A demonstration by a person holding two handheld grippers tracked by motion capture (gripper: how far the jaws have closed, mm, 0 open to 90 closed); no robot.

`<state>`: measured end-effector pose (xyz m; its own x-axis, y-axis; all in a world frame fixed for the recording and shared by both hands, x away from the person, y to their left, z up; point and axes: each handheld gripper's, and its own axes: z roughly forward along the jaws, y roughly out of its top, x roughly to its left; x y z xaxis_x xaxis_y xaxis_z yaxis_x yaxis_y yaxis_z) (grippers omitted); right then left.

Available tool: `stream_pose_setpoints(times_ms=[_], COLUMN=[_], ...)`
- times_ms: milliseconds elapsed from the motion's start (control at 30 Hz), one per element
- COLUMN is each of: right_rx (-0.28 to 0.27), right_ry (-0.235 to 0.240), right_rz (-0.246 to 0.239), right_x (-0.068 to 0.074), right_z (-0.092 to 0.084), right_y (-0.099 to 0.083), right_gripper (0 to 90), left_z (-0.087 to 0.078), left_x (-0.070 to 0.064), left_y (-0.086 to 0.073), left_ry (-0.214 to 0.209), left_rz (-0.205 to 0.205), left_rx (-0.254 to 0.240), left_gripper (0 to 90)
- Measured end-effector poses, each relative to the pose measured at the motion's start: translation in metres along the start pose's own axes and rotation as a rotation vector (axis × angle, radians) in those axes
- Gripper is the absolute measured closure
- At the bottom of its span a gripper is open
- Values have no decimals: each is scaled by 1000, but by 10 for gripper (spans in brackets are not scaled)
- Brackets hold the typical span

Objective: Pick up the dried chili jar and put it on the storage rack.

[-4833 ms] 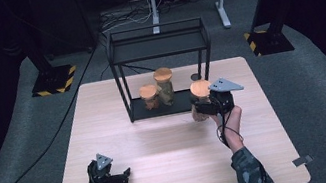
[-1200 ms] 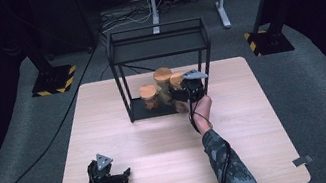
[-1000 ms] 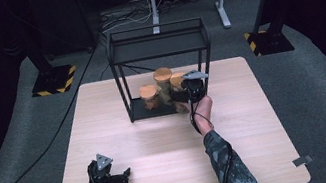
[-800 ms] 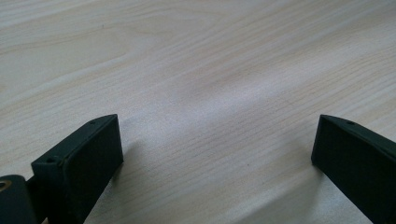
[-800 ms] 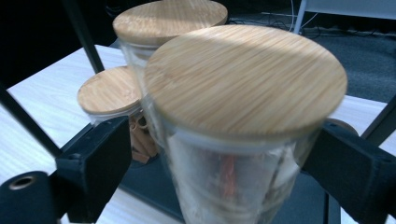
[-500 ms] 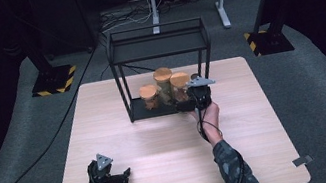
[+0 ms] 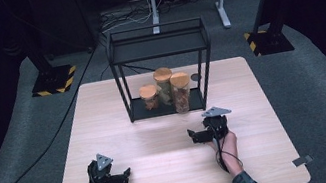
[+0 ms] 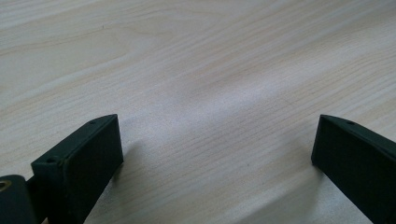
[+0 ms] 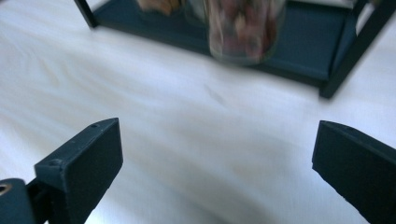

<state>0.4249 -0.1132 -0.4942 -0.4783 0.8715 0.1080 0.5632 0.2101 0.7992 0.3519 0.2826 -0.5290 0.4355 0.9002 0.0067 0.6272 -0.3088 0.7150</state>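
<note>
High view: the right gripper [image 7: 193, 135] lay over the table [image 7: 265, 104], just short of the black rack [image 7: 157, 47].
Right jaws: had just been opening; stood wide apart, nothing between them.
Nearest jar [image 7: 181, 92]: ahead of the right gripper, on the rack's bottom shelf, beside two other jars [image 7: 164, 85].
Left gripper [image 7: 126, 174]: jaws spread wide, empty, well apart from the rack.
</note>
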Motion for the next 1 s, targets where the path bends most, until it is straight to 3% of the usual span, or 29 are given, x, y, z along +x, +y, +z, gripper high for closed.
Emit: stream_pose_setpoints(times_ms=[233, 333, 467, 600, 767, 1000], right_rx=[30, 55, 77, 75, 127, 142], right_ry=[-1, -31, -35, -37, -20, -50], right_rz=[-5, -38, -64, -74, -79, -104], right_x=[1, 3, 3, 2, 0, 3], right_z=[-22, -31, -38, -43, -38, -36], right_y=[-37, -52, -67, -71, -69, -69], right_gripper=[0, 0, 0, 0, 0, 0], left_z=[0, 0, 0, 0, 0, 0], left_x=[0, 1, 1, 0, 0, 0], left_y=[0, 0, 0, 0, 0, 0], left_ry=[-1, -3, -4, -3, -4, -2], left_rz=[0, -2, -2, 1, -2, 0], left_rx=[0, 2, 2, 2, 1, 0], left_gripper=[15, 14, 15, 15, 15, 14])
